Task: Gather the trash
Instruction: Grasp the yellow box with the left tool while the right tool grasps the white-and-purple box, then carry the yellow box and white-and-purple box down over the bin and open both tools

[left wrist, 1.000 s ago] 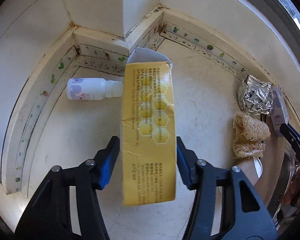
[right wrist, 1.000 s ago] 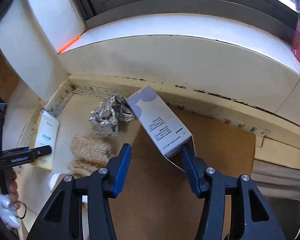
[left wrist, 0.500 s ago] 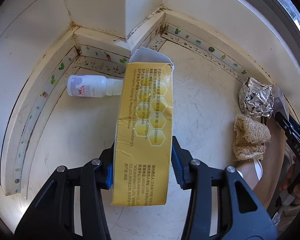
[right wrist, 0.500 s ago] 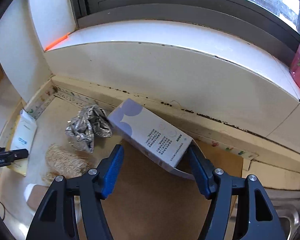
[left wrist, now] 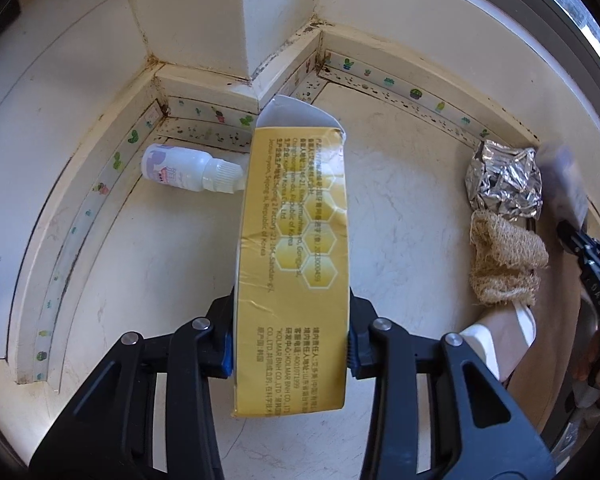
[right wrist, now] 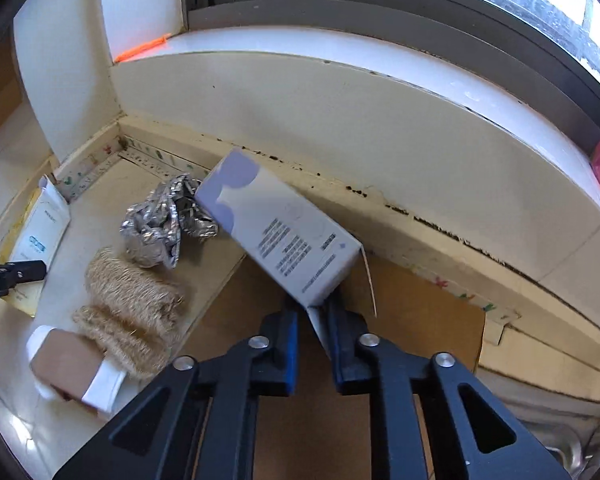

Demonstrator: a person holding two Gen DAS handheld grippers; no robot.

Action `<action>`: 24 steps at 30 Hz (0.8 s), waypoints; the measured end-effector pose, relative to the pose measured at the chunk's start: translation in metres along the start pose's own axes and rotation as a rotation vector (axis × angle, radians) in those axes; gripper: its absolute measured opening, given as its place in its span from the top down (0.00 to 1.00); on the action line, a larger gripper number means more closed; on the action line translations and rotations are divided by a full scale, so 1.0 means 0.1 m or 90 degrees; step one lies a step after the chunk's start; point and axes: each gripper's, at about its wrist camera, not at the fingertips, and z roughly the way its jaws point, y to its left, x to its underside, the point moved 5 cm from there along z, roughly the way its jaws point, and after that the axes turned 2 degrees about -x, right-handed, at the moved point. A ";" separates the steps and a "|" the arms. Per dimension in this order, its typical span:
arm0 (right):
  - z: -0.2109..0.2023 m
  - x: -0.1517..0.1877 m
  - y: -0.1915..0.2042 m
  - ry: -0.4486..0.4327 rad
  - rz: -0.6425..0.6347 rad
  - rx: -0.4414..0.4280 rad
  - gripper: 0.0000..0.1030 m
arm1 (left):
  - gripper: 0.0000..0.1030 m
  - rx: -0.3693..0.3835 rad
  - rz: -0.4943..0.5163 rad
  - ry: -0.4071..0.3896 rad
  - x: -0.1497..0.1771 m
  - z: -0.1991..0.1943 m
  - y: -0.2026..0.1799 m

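Two grippers each hold a carton. Nearest us, our left gripper (left wrist: 288,344) has its blue-padded jaws pressed against the long sides of a creased yellow box (left wrist: 294,256), glossy card printed with honeycomb cells, its far flap open. Our right gripper (right wrist: 312,340) has its jaws nearly together, pinching the open flap end of a smooth lilac box (right wrist: 284,236), which tilts up and away to the left.

Beyond the yellow box a small white plastic bottle (left wrist: 188,170) lies on its side, cap toward the box. Between the two boxes sit a rough, fibrous loofah (right wrist: 128,312), a brown block in white wrap (right wrist: 74,368) touching its near end, and a crumpled ball of shiny foil (right wrist: 164,220) just past it, partly behind the lilac box.

All of it rests on a pale stone-like counter (left wrist: 404,200); a flat brown cardboard sheet (right wrist: 300,420) lies under our right gripper. Cactus-print tape (left wrist: 416,94) edges the stained joint with the cream wall, and farther up runs a white sill (right wrist: 300,56) below a dark window frame (right wrist: 380,4)
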 end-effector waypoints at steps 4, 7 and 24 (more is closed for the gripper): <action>-0.22 0.07 0.00 -0.013 0.052 -0.049 1.00 | 0.66 -0.009 0.011 -0.012 0.13 -0.13 -0.01; -0.43 0.14 0.05 -0.027 0.078 -0.078 1.00 | 0.66 0.001 0.017 -0.019 0.27 -0.30 0.02; -2.61 1.05 1.27 -0.106 0.086 -0.164 1.00 | 0.66 0.131 0.096 -0.074 1.33 -1.69 0.46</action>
